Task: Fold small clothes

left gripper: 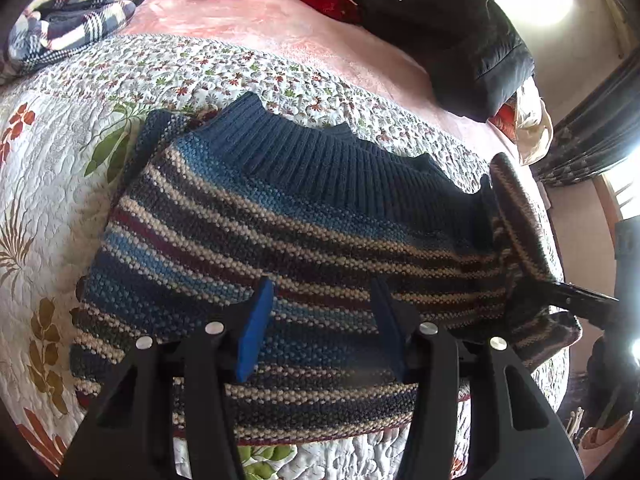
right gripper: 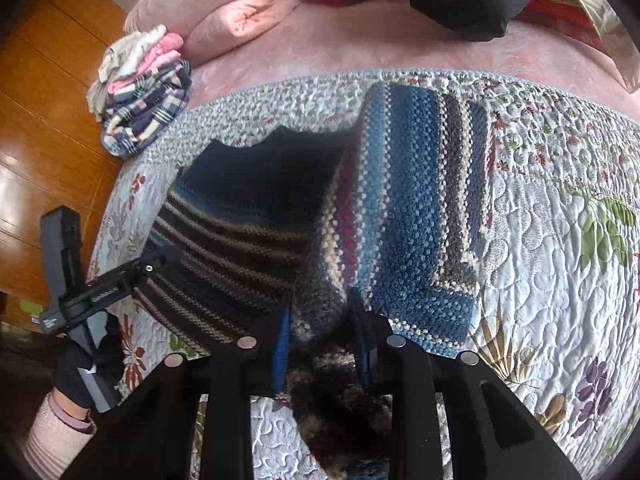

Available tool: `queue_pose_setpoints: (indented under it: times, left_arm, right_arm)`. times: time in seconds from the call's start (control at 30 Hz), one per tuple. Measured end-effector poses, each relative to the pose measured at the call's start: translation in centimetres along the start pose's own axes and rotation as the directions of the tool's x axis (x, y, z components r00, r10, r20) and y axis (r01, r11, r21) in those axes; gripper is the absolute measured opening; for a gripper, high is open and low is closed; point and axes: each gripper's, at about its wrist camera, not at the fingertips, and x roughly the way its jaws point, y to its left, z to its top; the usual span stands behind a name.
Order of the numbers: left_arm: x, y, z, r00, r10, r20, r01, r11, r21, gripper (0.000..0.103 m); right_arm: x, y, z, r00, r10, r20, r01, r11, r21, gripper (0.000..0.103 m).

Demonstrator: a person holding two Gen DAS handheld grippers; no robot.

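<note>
Left wrist view: left tongs (left gripper: 320,316) gape above the striped sweater (left gripper: 248,232) — right tongs (right gripper: 320,332) clench its lifted sleeve.

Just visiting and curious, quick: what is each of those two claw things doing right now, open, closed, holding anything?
Left gripper: open, holding nothing, above the striped sweater.
Right gripper: pinching a sweater sleeve, lifting it over the body.

Setting identified as a home bedroom. A bed (left gripper: 304,28) is seen, covered with a pink plush blanket and a floral quilted coverlet (right gripper: 560,240). Folded clothes are stacked (right gripper: 144,92) at one edge; a pink duvet (right gripper: 240,4) is bundled behind. Wooden wardrobe panelling (right gripper: 48,80), a patterned curtain (left gripper: 592,140) and bright windows are noted.
</note>
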Motion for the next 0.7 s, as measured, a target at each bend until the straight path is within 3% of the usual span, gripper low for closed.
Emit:
queue_pose_setpoints:
  times: [0.17, 0.4, 0.57, 0.7]
  left_arm:
    - [0.1, 0.1, -0.3, 0.999, -0.039, -0.012, 0.038, 0.999, -0.023, 0.050]
    - [0.7, -3.3, -0.2, 0.986, -0.163, -0.036, 0.163, 0.987, -0.018, 0.050]
    - [2.1, -6.8, -0.3, 0.966, -0.249, -0.065, 0.249, 0.968, -0.019, 0.052]
    - [4.0, -9.2, -0.7, 0.944, -0.311, -0.106, 0.308, 0.950, -0.041, 0.052]
  right_arm:
    - [3.3, -0.3, -0.7, 0.997, 0.018, -0.071, -0.015, 0.999, 0.049, 0.035]
    - [3.3, -1.6, -0.7, 0.987, 0.137, -0.081, -0.129, 0.987, 0.095, 0.056]
    - [-0.5, -3.1, -0.8, 0.970, 0.242, -0.005, -0.239, 0.962, 0.133, 0.057]
    - [-4.7, -5.7, -1.7, 0.974, 0.210, 0.080, -0.219, 0.965, 0.140, 0.059]
